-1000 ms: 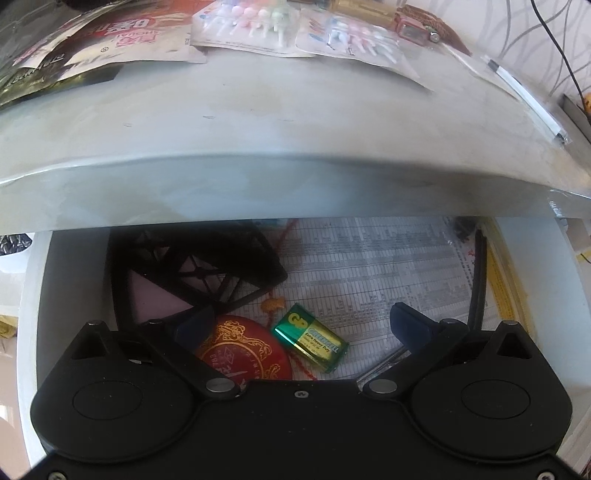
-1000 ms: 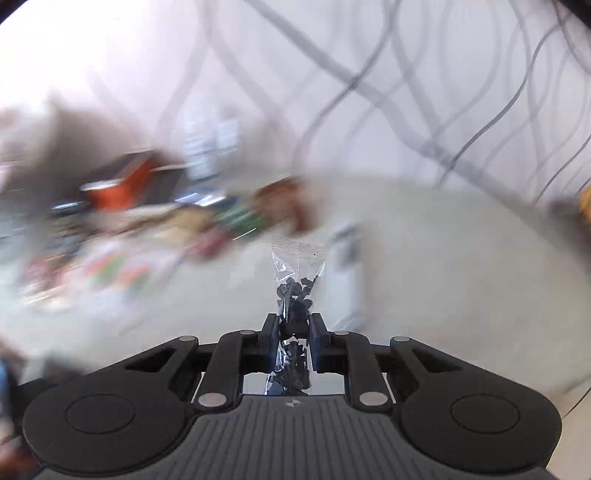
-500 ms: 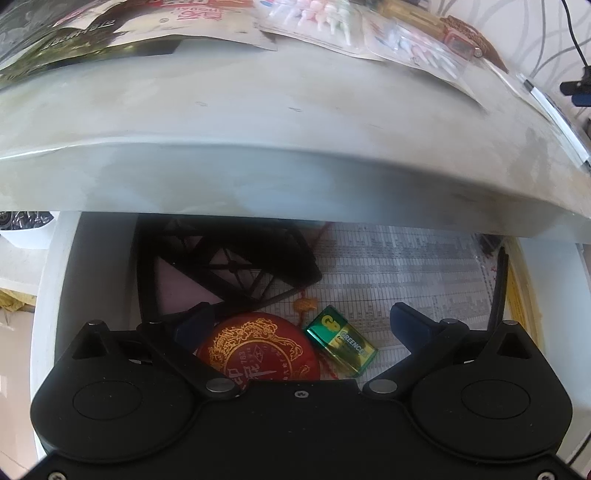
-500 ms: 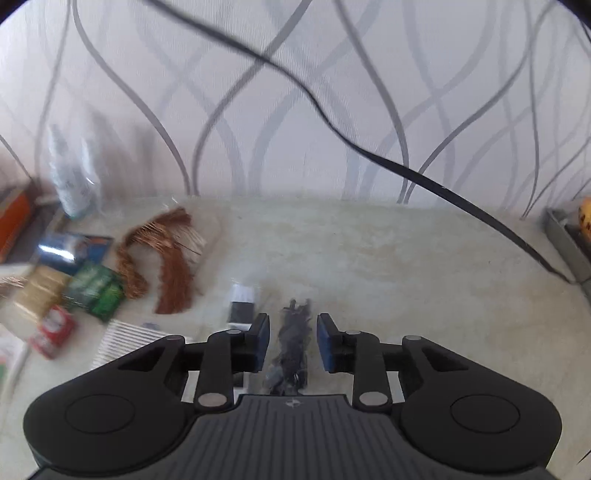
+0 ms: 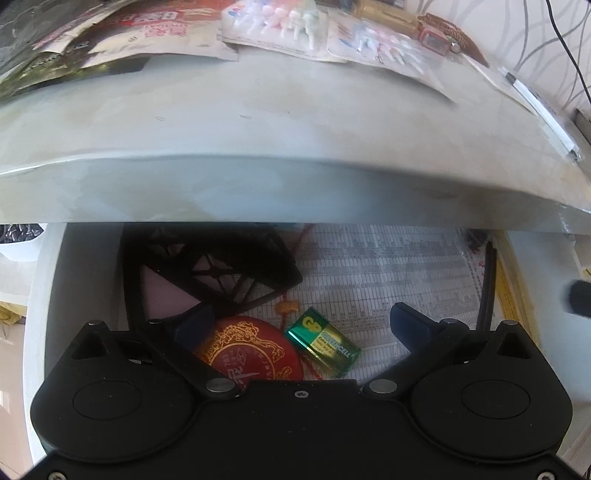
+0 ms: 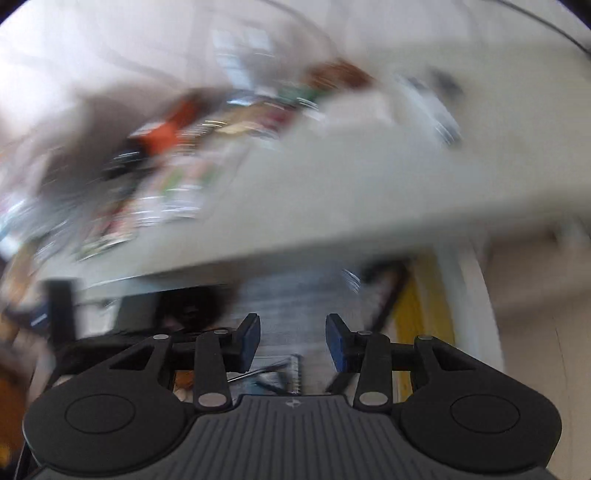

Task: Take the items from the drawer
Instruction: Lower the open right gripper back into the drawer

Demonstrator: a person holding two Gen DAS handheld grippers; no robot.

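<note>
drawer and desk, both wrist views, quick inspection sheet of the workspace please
surface: pale desk top over the open drawer, which is lined with printed paper.
job's things: in the drawer a green battery, a red round disc with gold print, a black lattice frame.
clutter: packets and blister packs along the back of the desk; right wrist view too blurred to name items.
grippers: left tool open above the disc and battery, holding nothing; right tool opening, nothing between its pads.
cables: thin black cable against the wall.
surroundings: wallpaper with grey wavy lines.
</note>
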